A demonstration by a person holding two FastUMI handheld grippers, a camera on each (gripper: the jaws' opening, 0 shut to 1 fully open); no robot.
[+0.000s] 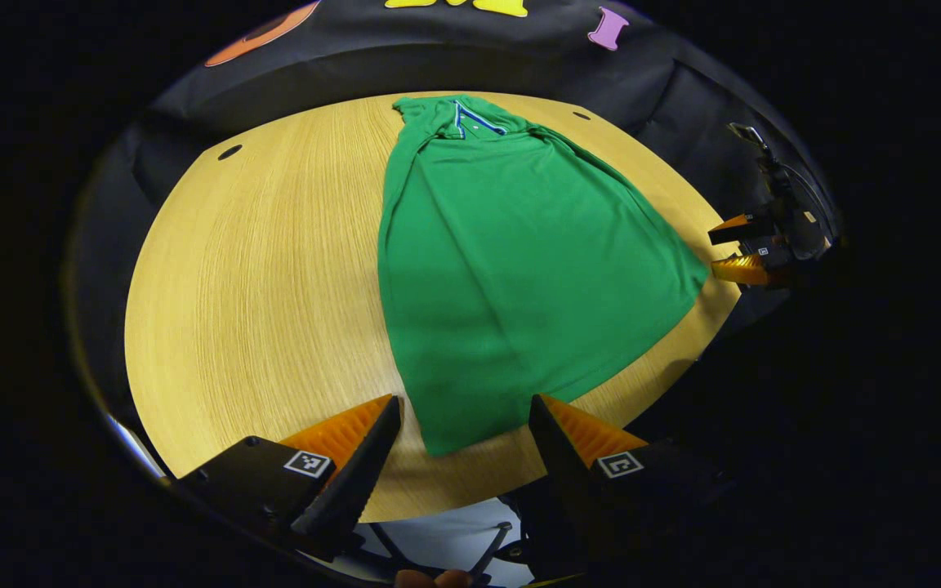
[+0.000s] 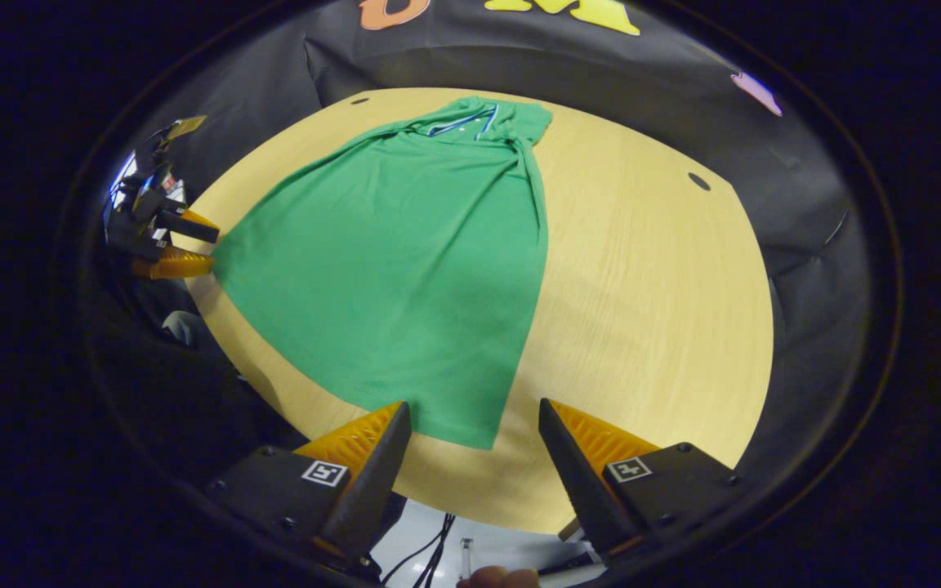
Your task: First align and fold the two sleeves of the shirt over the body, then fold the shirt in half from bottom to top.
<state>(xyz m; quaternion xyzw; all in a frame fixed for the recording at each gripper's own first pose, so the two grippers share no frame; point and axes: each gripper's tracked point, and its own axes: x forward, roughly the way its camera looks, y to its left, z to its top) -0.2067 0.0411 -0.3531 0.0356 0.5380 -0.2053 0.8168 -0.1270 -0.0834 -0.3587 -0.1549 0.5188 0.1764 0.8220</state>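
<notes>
The green knit shirt [image 1: 511,269] lay on the round wooden surface [image 1: 258,302], sleeves apparently folded in. Both tongs, left [image 1: 465,445] and right [image 2: 474,449], hung spread near its hem corners. The bottom-to-top fold remained.

Your green polo shirt [image 1: 511,269] lies flat on the wooden surface [image 1: 258,294], collar [image 1: 470,121] with blue-white trim at the far edge, hem near you. Both sleeves are already folded in over the body, leaving a long tapering shape.

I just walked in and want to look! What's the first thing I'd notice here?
The bright green shirt jumps out, lying flat in the middle of the round wooden table, collar at the far end. Next, the open left gripper and right gripper, one over each near corner of its hem.
</notes>
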